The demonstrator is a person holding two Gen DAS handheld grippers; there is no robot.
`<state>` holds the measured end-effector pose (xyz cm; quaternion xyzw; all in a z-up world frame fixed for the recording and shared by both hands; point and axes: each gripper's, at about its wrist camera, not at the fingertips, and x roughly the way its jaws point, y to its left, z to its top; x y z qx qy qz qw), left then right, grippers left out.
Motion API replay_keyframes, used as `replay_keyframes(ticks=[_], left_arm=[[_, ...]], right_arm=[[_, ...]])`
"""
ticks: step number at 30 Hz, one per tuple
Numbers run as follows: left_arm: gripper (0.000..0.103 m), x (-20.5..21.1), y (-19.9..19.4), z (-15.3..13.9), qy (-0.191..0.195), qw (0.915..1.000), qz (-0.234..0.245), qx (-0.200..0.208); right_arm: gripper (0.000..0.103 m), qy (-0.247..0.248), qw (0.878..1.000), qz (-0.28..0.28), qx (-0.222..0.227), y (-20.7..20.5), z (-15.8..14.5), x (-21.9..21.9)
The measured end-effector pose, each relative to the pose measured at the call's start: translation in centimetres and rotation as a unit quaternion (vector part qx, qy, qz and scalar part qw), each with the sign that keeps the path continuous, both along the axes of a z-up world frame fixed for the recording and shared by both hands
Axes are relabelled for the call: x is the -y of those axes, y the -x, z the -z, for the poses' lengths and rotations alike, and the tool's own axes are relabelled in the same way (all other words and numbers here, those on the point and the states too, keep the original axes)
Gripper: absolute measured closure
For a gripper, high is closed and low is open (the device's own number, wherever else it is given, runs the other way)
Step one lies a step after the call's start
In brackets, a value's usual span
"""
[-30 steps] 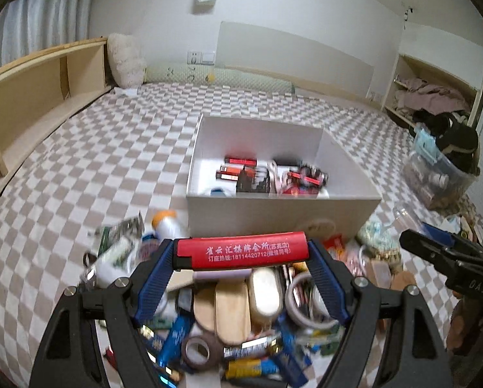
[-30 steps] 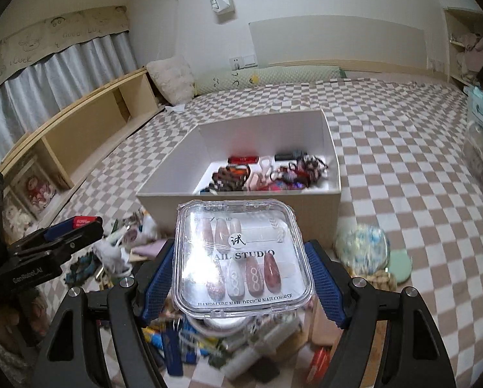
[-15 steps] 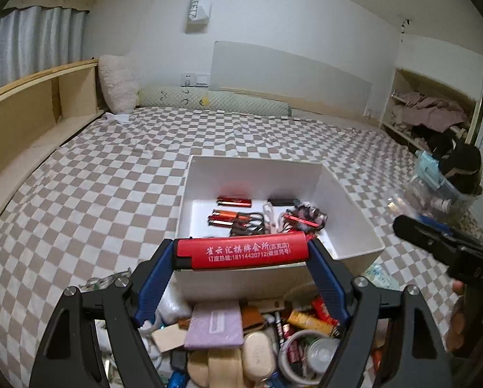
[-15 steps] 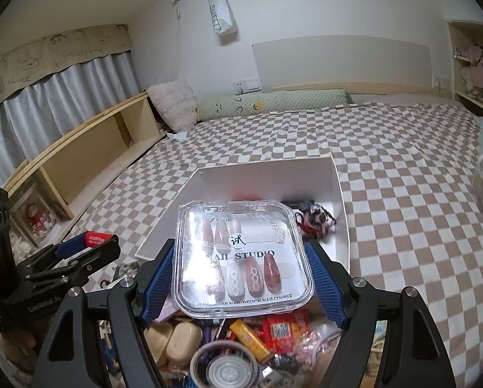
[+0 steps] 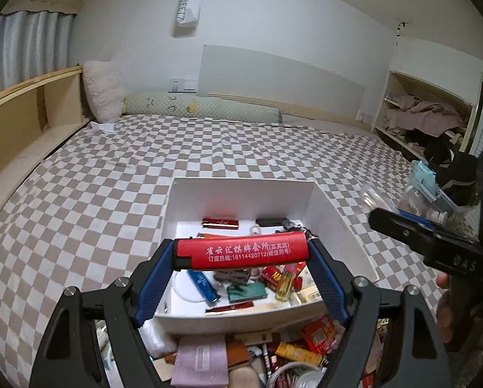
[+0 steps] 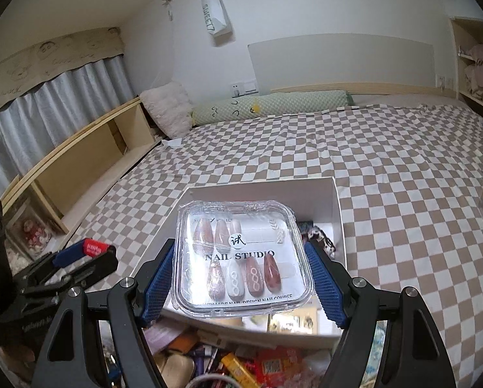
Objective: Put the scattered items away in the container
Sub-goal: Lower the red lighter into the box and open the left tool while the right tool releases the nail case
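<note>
Two handheld grippers, both over the near end of one white open-topped rectangular box (image 5: 335, 223) set on a brown-and-white checked bed cover (image 5: 112, 174).

Left gripper (image 5: 241, 255): blue pads clamped on the ends of one red plastic lighter with white printed characters (image 5: 241, 251), held crosswise above the box interior.

Right gripper (image 6: 239, 258): blue pads pressed against both sides of one clear square plastic case of press-on nails (image 6: 241, 255). Lettering reads NAIL STUDIO. Seven nails counted: three in the upper row, four in the lower.

Box floor holds lighters and small oddments; several red, one blue, one green. Full count not possible.

Loose clutter pile (image 5: 273, 352) lies on the cover just outside the box's near wall; items overlap, uncounted.
</note>
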<state>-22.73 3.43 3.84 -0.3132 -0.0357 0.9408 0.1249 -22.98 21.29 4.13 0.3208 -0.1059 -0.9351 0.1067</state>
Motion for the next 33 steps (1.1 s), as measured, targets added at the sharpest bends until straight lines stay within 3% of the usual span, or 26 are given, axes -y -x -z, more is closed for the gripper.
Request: replay_keyframes(ticks=[5,12,20,33], left_arm=[[0.022,-0.4,2.1,0.3,-0.008,1.0000,0.001,0.005],[0.022,-0.4,4.3,1.4,-0.006,0.9998,-0.006,0.018],[0.022,-0.6,5.8,3.2,0.007,0.9993,-0.007,0.037],[0.022,-0.2,7.0,6.3,0.020,0.9969,-0.003,0.076]], right_arm=[[0.025,-0.003,1.000,0.003,0.016,2.1,0.3,-0.1],[0.025,-0.013,0.998,0.014,0.063,5.1,3.0,-0.7],[0.025,-0.065,0.992,0.013,0.107,7.4,6.8,0.1],[0.025,-0.093,0.981,0.009,0.170,8.6,11.1,-0.5]])
